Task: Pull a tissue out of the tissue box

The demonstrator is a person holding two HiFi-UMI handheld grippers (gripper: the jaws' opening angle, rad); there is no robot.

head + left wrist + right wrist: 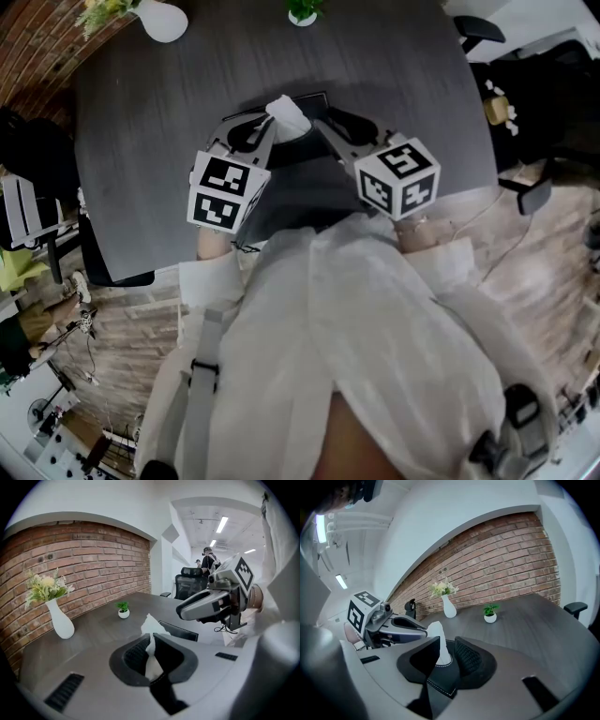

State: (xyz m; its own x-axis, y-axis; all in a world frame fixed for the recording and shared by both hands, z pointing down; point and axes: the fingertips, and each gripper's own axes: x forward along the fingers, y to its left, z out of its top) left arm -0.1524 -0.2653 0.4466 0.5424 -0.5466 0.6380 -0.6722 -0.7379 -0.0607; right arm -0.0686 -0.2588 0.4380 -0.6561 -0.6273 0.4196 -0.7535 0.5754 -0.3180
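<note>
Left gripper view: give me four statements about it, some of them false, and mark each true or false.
1. The left gripper is shut on the tissue. True.
2. The white vase lies tipped over on the table. False: it stands upright.
3. A small potted plant stands on the table. True.
4. The wall behind the table is tiled green. False: it is brick.

a white paper tissue (286, 117) stands in the black rectangular tissue box (180, 631) on the dark grey table (394, 75), between the left gripper (267, 127) and right gripper (323, 127); behind, a white vase (161, 19) left, a small potted plant (302, 11) centre.
</note>
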